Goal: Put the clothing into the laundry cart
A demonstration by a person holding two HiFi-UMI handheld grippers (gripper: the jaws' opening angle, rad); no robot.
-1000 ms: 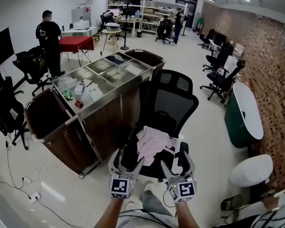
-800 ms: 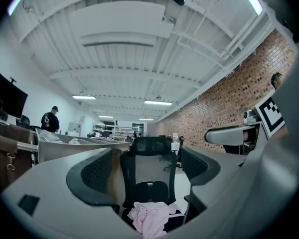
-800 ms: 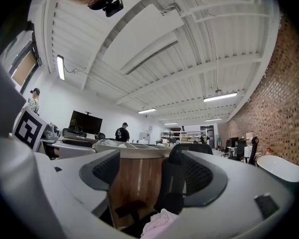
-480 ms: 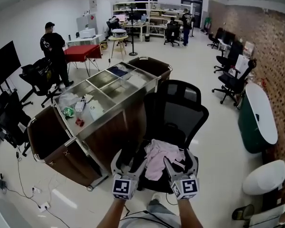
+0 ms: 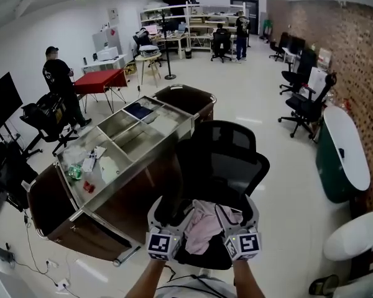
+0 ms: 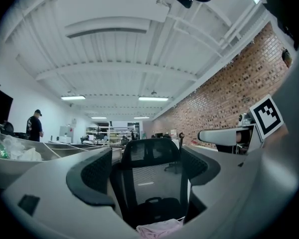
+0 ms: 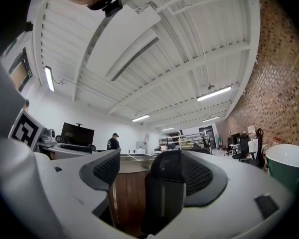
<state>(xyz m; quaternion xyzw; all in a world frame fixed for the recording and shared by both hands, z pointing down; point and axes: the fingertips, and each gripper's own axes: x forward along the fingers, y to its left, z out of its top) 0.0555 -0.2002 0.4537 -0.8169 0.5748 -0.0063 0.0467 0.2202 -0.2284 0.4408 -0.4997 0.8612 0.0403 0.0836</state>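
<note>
i've brought the left hand-held gripper (image 5: pixel 169 218) and right hand-held gripper (image 5: pixel 238 219), both open and empty, either side of the clothing (image 5: pixel 202 225), ready to grab.

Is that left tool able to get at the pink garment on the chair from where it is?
Probably yes: the left tool is open, just beside the pink garment on the chair seat, with nothing between them.
</note>
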